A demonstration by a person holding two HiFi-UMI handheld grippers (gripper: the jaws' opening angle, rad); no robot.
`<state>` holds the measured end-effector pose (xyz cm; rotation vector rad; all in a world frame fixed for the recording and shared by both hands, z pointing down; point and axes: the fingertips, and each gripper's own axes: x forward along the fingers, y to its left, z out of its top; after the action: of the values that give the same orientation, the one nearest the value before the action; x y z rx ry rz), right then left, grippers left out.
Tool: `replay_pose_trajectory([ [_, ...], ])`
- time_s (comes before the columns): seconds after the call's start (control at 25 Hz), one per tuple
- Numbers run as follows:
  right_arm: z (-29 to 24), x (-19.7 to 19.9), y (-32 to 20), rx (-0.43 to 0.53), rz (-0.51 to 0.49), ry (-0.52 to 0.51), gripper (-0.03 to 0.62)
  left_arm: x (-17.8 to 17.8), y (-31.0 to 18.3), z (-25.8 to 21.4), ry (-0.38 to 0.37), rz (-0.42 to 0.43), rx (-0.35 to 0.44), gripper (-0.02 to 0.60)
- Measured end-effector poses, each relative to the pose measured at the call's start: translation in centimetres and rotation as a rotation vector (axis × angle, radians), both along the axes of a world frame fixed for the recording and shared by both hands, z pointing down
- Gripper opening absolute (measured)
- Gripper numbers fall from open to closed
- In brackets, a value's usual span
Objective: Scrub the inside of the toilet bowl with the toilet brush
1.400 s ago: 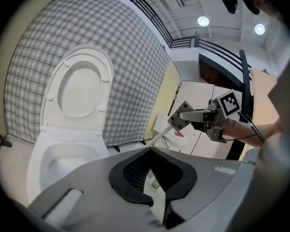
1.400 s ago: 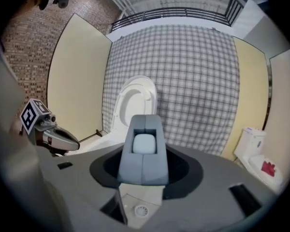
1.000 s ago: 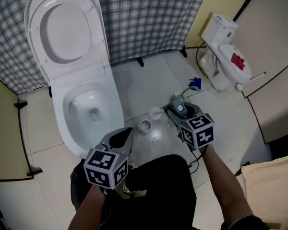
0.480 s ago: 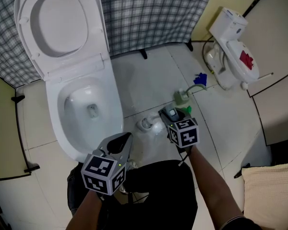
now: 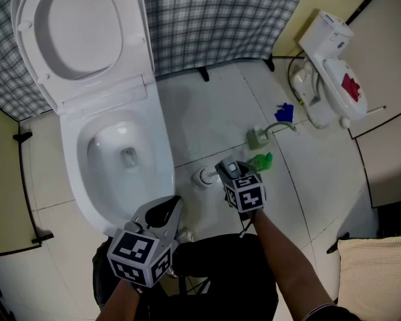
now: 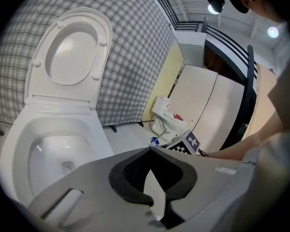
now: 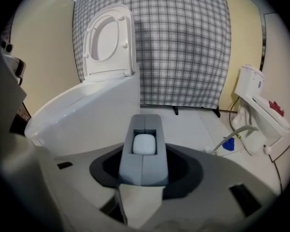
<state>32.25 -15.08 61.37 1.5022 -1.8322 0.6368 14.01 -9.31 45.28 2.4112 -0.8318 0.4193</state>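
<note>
The white toilet stands at the left with its lid raised and its bowl open. My right gripper hovers low over the floor beside the toilet, next to a round white brush holder. Its jaws are shut on the grey handle of the toilet brush, whose white-capped end points at the toilet. The brush head is hidden. My left gripper hangs near the bowl's front edge; its tips meet with nothing between them.
A checked curtain hangs behind the toilet. A second small white toilet stands at the right wall, with a grey hose fitting, a green object and a blue object on the floor nearby. A beige cushion lies lower right.
My right gripper has moved left and nearer with the brush, ending beside the white holder. The white brush head seen earlier no longer shows. The left gripper has barely shifted.
</note>
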Motion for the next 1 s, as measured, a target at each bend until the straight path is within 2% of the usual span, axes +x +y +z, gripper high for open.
replay_pose_trajectory([
  [0.52, 5.9, -1.6, 1.2, -0.094, -0.045, 0.035, 0.201, -0.5, -0.5, 0.8, 0.023, -0.025, -0.027, 0.009],
  [0.88, 6.0, -1.7, 0.4, -0.063, 0.020, 0.051, 0.204, -0.8, -0.2, 0.3, 0.032, -0.033, -0.024, 0.009],
  [1.0, 5.6, -1.9, 0.3, -0.048, 0.003, 0.046, 0.208, -1.2, -0.1, 0.2, 0.032, -0.040, -0.021, 0.009],
])
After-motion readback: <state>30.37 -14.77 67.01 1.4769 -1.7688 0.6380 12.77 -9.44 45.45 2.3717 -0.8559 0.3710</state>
